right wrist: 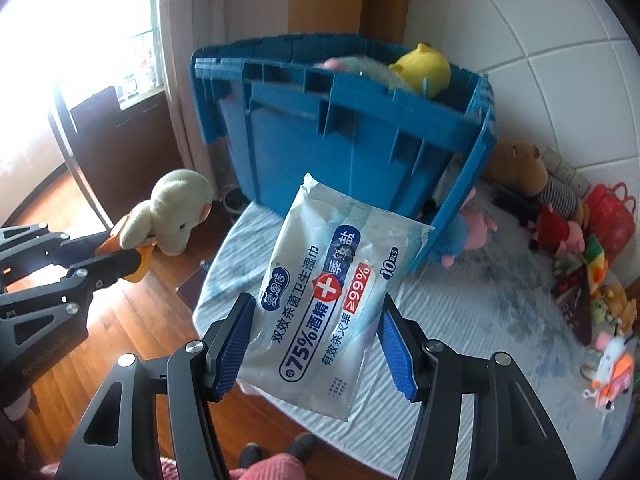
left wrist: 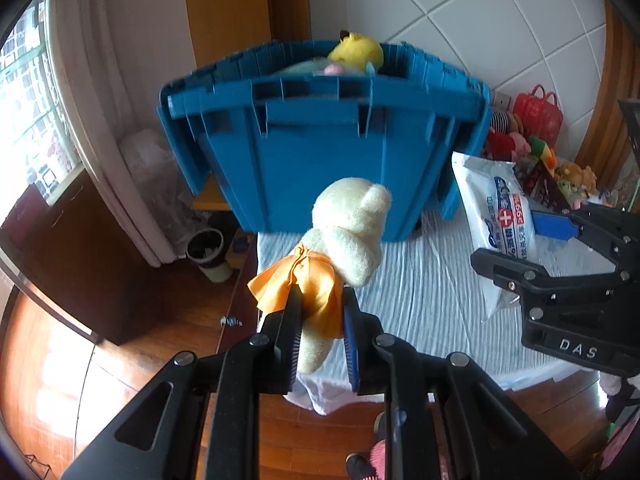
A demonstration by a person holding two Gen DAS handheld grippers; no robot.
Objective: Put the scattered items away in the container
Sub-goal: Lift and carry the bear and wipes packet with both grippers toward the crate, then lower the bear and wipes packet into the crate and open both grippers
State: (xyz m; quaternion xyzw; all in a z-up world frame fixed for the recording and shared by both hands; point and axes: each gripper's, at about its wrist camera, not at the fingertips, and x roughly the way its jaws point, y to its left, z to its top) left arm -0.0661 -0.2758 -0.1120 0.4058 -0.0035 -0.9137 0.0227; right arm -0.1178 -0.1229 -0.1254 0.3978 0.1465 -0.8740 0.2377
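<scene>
You are facing the blue crate [left wrist: 320, 152], its rim standing above both loads, so either could be catching the wall and dropping. Your left gripper [left wrist: 320, 320] is pinching the cream bear [left wrist: 348, 224] by its orange skirt only, a loose hold. Your right gripper [right wrist: 316, 344] is clamping the wipes pack [right wrist: 328, 300] across its width. Only the right view is showing more toys [right wrist: 560, 240] still lying beside the crate.
</scene>
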